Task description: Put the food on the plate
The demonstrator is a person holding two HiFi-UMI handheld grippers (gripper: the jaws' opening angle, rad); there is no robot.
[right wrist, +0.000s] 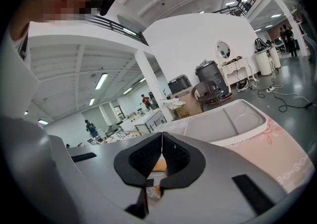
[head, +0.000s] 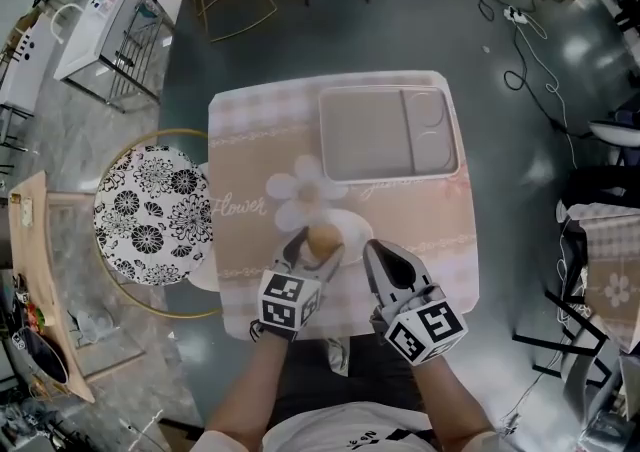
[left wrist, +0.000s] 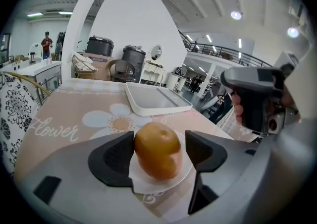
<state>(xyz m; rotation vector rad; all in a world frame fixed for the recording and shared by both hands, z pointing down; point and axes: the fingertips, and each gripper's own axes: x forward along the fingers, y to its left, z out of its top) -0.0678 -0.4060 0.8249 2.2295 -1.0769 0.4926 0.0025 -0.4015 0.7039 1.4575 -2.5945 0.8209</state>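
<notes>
Near table edge, left: left gripper jaws spread around golden-brown rounded food, already on small white round plate. Left pad seems touching, so withdrawal could drag food off. Right: right gripper jaws pressed together, empty.

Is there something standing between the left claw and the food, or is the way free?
Nothing visible stands in the way. The food rests on the small white plate, directly between the open jaws of the left claw, and nothing else lies between them.
</notes>
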